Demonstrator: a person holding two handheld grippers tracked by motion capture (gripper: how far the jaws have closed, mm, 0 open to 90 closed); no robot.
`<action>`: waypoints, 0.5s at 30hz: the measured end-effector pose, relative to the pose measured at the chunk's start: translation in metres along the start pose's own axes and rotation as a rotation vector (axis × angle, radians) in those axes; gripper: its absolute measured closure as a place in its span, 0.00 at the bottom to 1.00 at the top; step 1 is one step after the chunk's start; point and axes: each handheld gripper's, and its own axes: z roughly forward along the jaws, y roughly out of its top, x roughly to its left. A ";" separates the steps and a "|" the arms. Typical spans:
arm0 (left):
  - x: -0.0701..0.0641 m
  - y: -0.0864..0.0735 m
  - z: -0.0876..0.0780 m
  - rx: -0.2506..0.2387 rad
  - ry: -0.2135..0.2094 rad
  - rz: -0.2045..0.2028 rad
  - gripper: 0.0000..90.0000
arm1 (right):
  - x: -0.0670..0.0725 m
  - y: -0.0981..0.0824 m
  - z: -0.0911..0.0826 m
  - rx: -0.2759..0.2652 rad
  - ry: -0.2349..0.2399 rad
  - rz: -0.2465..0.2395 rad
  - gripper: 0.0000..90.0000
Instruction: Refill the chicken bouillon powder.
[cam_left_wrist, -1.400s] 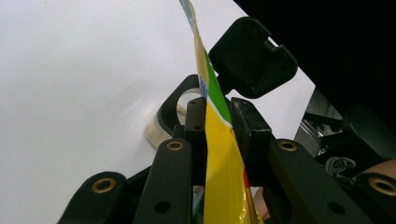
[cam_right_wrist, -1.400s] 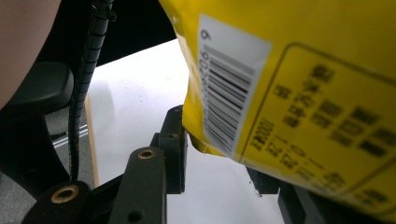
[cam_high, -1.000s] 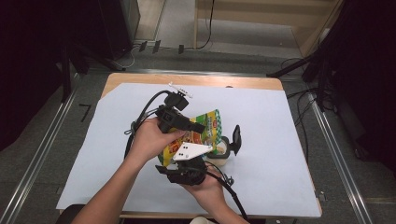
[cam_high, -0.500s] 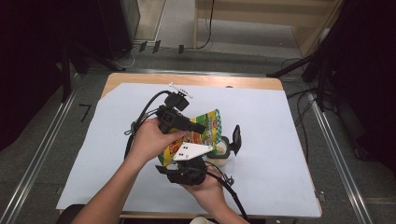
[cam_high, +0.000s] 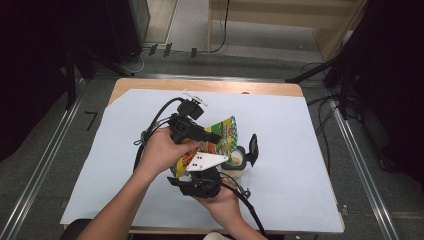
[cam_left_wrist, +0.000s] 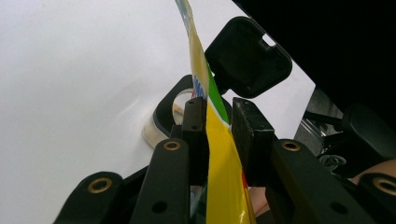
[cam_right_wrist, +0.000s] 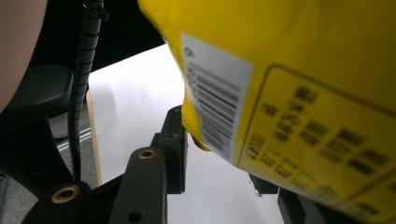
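Note:
A yellow and green snack bag (cam_high: 225, 134) hangs tilted over the white sheet, between both hands. My left gripper (cam_high: 215, 137) reaches in from the left, and its jaws pinch the bag's thin edge (cam_left_wrist: 219, 154). In the left gripper view the gripper (cam_left_wrist: 219, 107) looks past the bag at a small clear jar (cam_left_wrist: 163, 126) with its black flip lid (cam_left_wrist: 247, 56) standing open. My right gripper (cam_high: 197, 167) holds the bag from below, under its pale three-cornered plate (cam_high: 205, 161). In the right gripper view the barcode side of the bag (cam_right_wrist: 289, 93) sits between the jaws, hiding the right one.
The jar (cam_high: 235, 162) and its raised lid (cam_high: 252, 149) stand on the white sheet (cam_high: 310, 150) just right of the hands. The sheet covers a wooden table (cam_high: 210, 86). Black cables (cam_high: 155, 120) loop from the left gripper. Metal rails run along both sides.

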 end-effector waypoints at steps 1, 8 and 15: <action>0.000 0.000 0.001 -0.002 0.000 0.000 0.84 | -0.001 -0.001 0.000 0.000 0.002 0.003 0.73; 0.000 0.001 0.001 0.002 0.005 -0.003 0.85 | -0.001 -0.001 -0.001 -0.003 0.008 0.013 0.73; 0.002 0.003 0.002 0.006 0.005 -0.006 0.85 | 0.000 0.001 -0.003 -0.014 0.017 0.024 0.73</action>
